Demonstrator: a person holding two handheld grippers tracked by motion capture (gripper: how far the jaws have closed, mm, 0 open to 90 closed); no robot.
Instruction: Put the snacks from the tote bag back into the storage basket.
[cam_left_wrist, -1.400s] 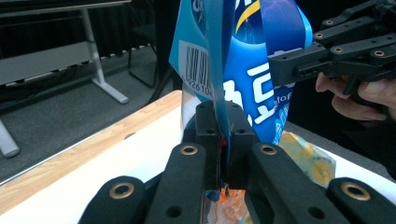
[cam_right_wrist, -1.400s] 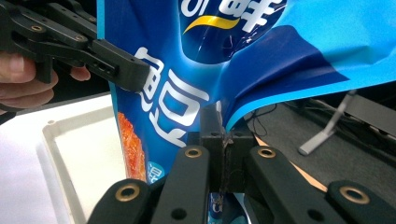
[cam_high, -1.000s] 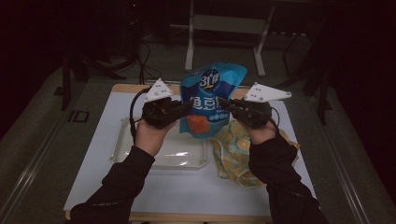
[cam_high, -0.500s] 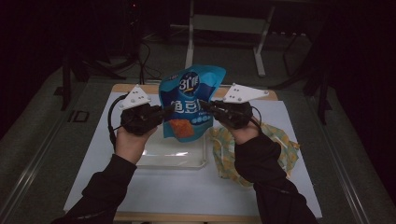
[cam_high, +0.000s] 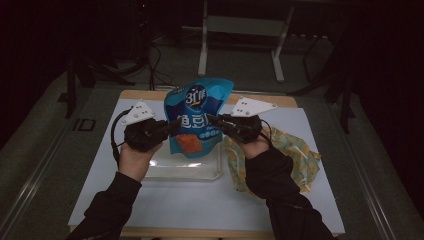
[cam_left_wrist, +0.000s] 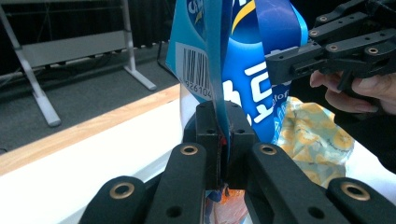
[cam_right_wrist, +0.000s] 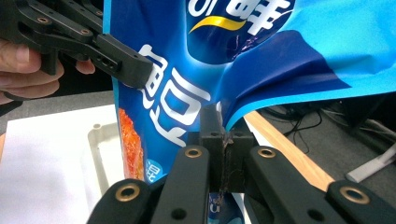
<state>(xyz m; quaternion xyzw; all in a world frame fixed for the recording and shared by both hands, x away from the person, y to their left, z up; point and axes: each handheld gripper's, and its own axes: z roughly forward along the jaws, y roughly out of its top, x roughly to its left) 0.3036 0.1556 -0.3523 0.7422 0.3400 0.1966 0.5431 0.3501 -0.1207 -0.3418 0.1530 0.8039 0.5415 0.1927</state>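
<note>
jaws clamp blue snack bag (cam_high: 198, 117)

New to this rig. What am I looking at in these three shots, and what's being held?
No robot arm here: a person holds a hand-held gripper in each hand, a black two-jaw clamp with a camera riding on it. The high view looks down on the white table from above the person's side. There the left hand-held gripper and the right hand-held gripper pinch opposite edges of a glossy blue snack bag and hold it upright above a clear plastic tray. A yellow patterned cloth lies on the table to the right. The left gripper view and the right gripper view each look along that gripper's own jaws, which are shut on the bag's edge; the other gripper shows farther off, clamped on the far edge.
</note>
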